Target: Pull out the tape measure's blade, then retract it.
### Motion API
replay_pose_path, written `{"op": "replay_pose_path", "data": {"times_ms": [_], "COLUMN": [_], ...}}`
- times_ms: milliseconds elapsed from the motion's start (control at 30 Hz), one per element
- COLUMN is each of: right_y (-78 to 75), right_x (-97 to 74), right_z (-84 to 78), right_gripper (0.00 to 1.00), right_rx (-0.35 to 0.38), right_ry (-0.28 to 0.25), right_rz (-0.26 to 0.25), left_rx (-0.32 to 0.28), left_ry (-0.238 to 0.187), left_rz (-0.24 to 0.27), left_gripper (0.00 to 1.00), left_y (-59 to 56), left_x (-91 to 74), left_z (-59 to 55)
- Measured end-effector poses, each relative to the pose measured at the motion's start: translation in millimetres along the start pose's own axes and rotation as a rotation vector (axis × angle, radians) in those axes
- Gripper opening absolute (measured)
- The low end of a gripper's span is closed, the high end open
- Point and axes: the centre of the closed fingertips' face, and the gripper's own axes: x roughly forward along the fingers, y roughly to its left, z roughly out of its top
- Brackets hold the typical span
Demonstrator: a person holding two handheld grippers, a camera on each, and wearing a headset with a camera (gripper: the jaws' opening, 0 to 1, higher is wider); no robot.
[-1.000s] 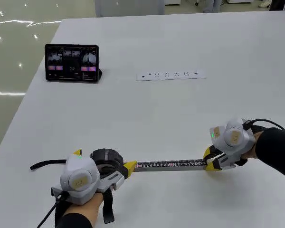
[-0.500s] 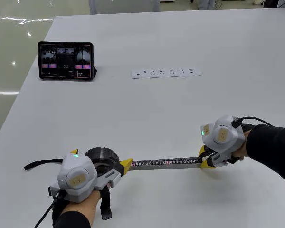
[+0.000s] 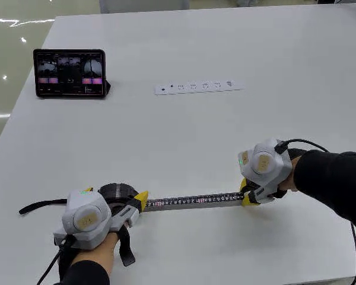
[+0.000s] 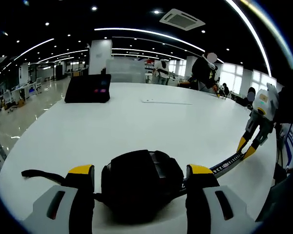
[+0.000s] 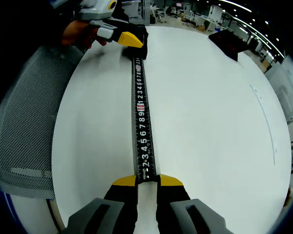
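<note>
The black tape measure case (image 3: 122,189) lies on the white table (image 3: 184,142) near its front left, and my left gripper (image 3: 114,195) is shut on it. In the left gripper view the case (image 4: 141,187) sits between the yellow-tipped jaws of the left gripper (image 4: 140,170). The blade (image 3: 193,200) stretches flat along the table to the right. My right gripper (image 3: 245,194) is shut on its end. In the right gripper view the numbered blade (image 5: 140,112) runs away from the right gripper (image 5: 147,181) toward the left gripper (image 5: 122,36).
A tablet (image 3: 69,73) stands at the table's back left and a white power strip (image 3: 196,86) lies beyond the middle. The case's black strap (image 3: 40,206) trails to the left. A cable (image 3: 353,237) hangs off the right sleeve. People (image 4: 205,68) stand beyond the table.
The head view has shifted, so everything sits further left in the picture. Both grippers keep their holds and the blade looks slightly longer.
</note>
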Motion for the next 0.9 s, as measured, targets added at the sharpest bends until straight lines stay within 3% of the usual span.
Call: {"op": "replay_pose_path", "data": {"times_ms": [167, 267, 367, 600, 633, 667, 733, 900], "right_y": [-0.1, 0.3, 0.0, 0.2, 0.4, 0.5, 0.2, 0.1], "right_x": [1.0, 0.3, 0.1, 0.4, 0.7, 1.5, 0.9, 1.1], "right_z": [0.7, 0.4, 0.2, 0.0, -0.2, 0.8, 0.9, 1.8], "right_gripper": [0.1, 0.1, 0.1, 0.09, 0.09, 0.09, 0.09, 0.09], "right_rx": [0.013, 0.016, 0.016, 0.011, 0.006, -0.031, -0.003, -0.012], "right_ry": [0.019, 0.018, 0.017, 0.018, 0.017, 0.016, 0.018, 0.025], "right_rz": [-0.011, -0.011, -0.012, -0.012, -0.012, -0.013, -0.005, 0.008], "left_rx": [-0.025, -0.03, -0.011, -0.01, 0.013, -0.003, -0.001, -0.001], "left_ry": [0.011, 0.02, 0.022, 0.065, 0.079, 0.079, 0.088, 0.093], "left_rz": [0.009, -0.017, -0.006, -0.009, -0.009, -0.007, -0.009, -0.018], "left_gripper": [0.71, 0.64, 0.64, 0.62, 0.62, 0.61, 0.61, 0.61], "left_y": [2.3, -4.0, -1.0, -0.6, 0.3, -0.8, -0.4, -1.1], "left_x": [0.9, 0.8, 1.7, 0.5, -0.1, 2.7, 2.4, 2.7], "left_z": [-2.8, -3.4, -3.8, -5.8, -7.1, -6.3, -7.2, -8.2]}}
